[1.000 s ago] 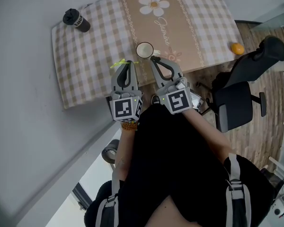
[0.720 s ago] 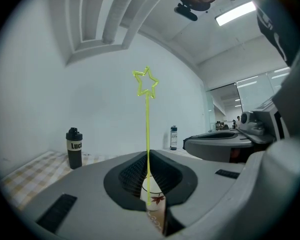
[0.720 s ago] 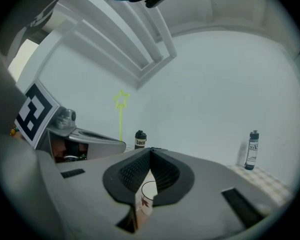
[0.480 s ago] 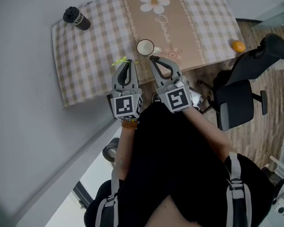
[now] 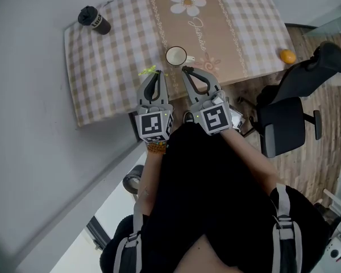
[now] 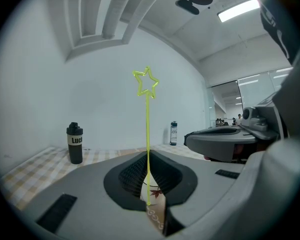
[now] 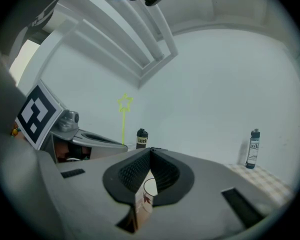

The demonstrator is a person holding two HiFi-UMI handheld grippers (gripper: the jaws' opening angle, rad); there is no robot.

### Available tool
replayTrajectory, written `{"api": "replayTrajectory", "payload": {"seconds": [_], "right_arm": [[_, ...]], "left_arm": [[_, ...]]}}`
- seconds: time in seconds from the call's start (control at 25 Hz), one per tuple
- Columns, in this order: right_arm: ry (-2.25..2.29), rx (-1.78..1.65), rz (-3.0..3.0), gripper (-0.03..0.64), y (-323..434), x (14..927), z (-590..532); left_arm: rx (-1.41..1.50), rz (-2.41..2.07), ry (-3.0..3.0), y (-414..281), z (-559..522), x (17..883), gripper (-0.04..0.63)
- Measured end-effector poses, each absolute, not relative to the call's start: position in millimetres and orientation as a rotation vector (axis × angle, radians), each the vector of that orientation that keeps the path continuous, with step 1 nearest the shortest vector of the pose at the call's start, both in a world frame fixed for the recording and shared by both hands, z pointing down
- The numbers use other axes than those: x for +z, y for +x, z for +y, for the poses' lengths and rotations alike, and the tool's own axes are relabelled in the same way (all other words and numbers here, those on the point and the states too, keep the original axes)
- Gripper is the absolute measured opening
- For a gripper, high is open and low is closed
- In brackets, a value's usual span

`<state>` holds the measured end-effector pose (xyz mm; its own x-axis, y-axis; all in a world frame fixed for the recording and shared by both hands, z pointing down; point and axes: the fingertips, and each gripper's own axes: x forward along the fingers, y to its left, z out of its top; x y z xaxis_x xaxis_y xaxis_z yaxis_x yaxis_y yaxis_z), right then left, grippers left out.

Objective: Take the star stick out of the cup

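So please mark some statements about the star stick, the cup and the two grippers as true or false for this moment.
1. The left gripper has its fingers shut on the star stick. True.
2. The star stick stands inside the cup. False: it is out of the cup, held up beside it.
3. The right gripper has its fingers wide apart. False: they are together at the tips.
4. A dark bottle stands near the table's far left corner. True.
5. The tablecloth is plain blue. False: it is checked, with a beige flowered band.
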<state>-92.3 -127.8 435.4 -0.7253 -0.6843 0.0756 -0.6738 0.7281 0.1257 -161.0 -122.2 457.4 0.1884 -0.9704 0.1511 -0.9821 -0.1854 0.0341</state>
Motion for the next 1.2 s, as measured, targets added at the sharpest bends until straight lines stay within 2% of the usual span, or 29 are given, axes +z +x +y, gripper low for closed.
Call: {"api": "replayTrajectory", "payload": {"seconds": [1.2], "right_arm": [[1.079, -0.126, -2.820, 0.006, -97.9, 441.9, -133.8]], "left_arm": [[0.176, -1.926, 2.286, -169.9, -130.8, 471.6, 0.014]]}}
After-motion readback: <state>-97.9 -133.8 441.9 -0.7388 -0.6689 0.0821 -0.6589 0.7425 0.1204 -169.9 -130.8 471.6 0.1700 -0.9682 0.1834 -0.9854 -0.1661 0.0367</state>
